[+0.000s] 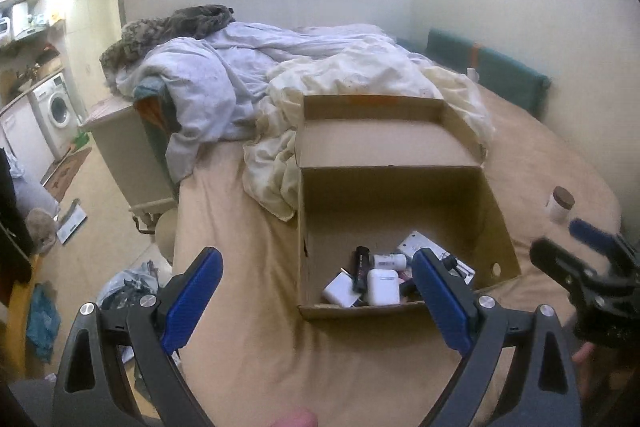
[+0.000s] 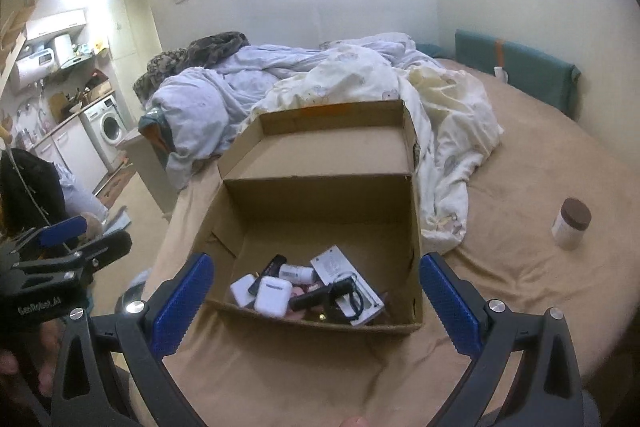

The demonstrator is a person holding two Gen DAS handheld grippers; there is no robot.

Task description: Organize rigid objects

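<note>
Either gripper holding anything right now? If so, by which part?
Nothing held. Left gripper and right gripper both stand open and empty above the cardboard box.

We see a plain brown cardboard box (image 2: pixel 320 203) on a tan bedsheet (image 2: pixel 520 287), a white jar (image 2: pixel 570 223) with a dark brown lid, pale blue and patterned cream bedding (image 2: pixel 360 83).

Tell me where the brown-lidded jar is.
The jar stands upright on the bed, right of the box in both views, apart from it, near the cream quilt's edge.
</note>
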